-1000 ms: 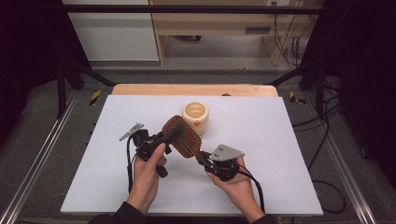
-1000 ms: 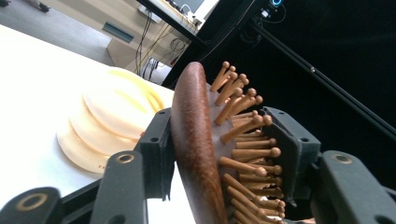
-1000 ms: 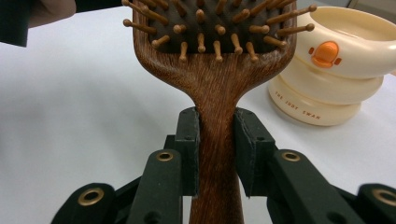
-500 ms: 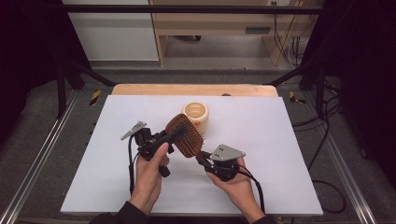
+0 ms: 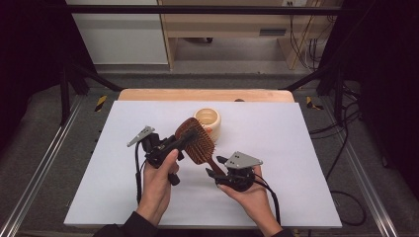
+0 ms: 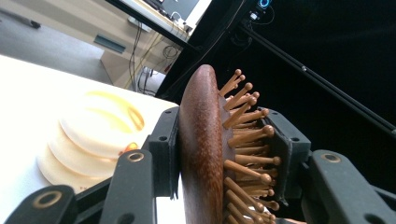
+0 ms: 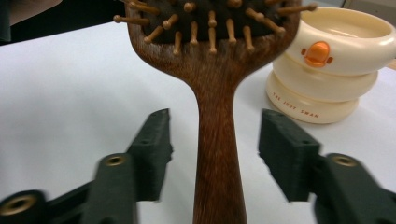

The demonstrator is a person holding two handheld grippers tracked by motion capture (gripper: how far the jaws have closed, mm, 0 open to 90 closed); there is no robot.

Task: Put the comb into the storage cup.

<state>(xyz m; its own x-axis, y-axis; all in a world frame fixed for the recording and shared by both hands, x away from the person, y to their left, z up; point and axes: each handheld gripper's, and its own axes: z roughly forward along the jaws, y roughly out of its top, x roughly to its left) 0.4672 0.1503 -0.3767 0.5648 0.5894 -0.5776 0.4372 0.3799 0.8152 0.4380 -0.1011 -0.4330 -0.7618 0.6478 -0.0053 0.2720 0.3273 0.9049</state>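
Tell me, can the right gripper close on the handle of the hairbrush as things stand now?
Probably yes. The right gripper has just been opening, and the hairbrush handle stands between its fingers with a gap on each side. The left gripper clamps the brush head, so it stays in place.

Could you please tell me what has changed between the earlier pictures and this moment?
The right gripper has just been opening: its jaws now stand apart on either side of the hairbrush handle, which is between them but no longer pinched. The left gripper stays clamped across the brush head, so the brush has passed to it. The cream container and both hands have barely shifted.
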